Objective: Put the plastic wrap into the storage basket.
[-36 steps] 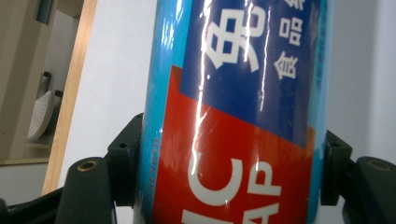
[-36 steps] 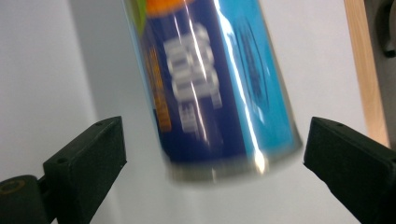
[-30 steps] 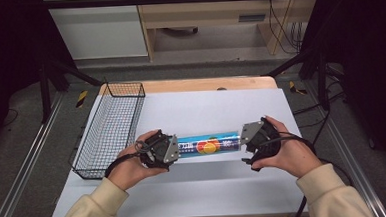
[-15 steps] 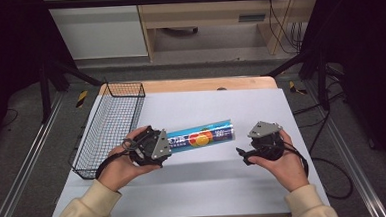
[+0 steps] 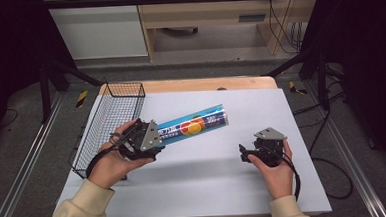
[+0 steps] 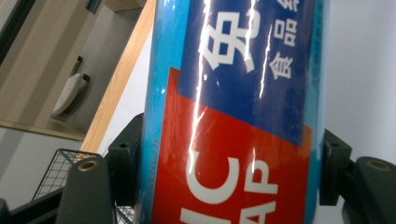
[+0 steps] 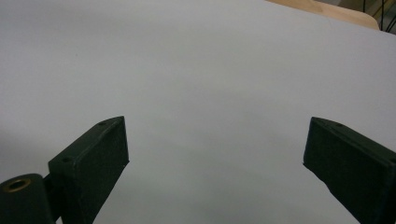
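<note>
**One roll held, one gripper free**

White table [image 5: 204,178] with a wooden far edge carries the work, and dark floor lies around it. Nearest to the person, the right gripper [image 5: 243,154] is held low over the bare white surface; in the right gripper view its two jaws stand wide apart with nothing between them. On the other side, the left gripper [image 5: 157,135] is closed on one end of a single blue and red roll box [image 5: 194,126]. In the left gripper view the jaws press on both sides of the box [image 6: 233,116]. From this gripper the box reaches away to the right and a little farther, lifted off the table, and its free end is well apart from the right gripper. Just beside the left gripper, on its outer side and beyond it, stands one black wire basket [image 5: 106,123]; I see nothing inside it. Farther behind the table there is a wooden desk [image 5: 201,18] and some cables.
</note>
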A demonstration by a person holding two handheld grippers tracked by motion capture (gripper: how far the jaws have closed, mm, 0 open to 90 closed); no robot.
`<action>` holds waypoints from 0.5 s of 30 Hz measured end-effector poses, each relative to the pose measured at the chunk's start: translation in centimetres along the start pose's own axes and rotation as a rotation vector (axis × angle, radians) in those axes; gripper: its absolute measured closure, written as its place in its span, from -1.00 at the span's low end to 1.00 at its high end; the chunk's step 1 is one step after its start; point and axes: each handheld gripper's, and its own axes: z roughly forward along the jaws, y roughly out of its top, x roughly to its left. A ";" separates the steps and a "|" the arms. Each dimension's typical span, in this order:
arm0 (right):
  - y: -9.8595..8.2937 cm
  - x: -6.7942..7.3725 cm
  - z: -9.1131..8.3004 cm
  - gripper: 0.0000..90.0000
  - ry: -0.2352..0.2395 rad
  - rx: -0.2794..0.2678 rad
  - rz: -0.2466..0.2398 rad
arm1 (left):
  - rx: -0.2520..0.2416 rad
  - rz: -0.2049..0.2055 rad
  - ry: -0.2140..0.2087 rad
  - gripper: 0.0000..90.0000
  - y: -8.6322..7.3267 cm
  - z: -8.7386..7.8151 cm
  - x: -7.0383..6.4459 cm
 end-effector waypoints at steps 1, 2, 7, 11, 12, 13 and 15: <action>-0.1 0.0 -0.1 -0.85 -0.003 -0.001 0.007 | -0.001 -0.009 0.003 -0.33 0.0 -0.1 0.1; -0.2 0.0 -0.1 -0.84 -0.006 0.000 0.018 | 0.001 -0.015 0.004 -0.32 0.0 -0.3 0.1; -0.7 -0.3 -0.6 -0.84 -0.042 -0.003 0.054 | 0.012 -0.036 0.024 -0.32 0.3 -1.1 0.4; -1.1 -0.4 -0.9 -0.85 -0.072 -0.002 0.080 | 0.026 -0.051 0.045 -0.32 0.5 -1.9 0.7; -1.1 -0.3 -0.9 -0.85 -0.067 0.000 0.069 | 0.040 -0.048 0.050 -0.32 0.5 -2.2 0.8; -1.1 -0.2 -0.9 -0.86 -0.068 -0.004 0.062 | 0.045 -0.050 0.059 -0.32 0.5 -2.4 0.9; -1.0 -0.2 -1.1 -0.87 -0.071 -0.010 0.063 | 0.063 -0.060 0.074 -0.32 0.4 -2.9 1.0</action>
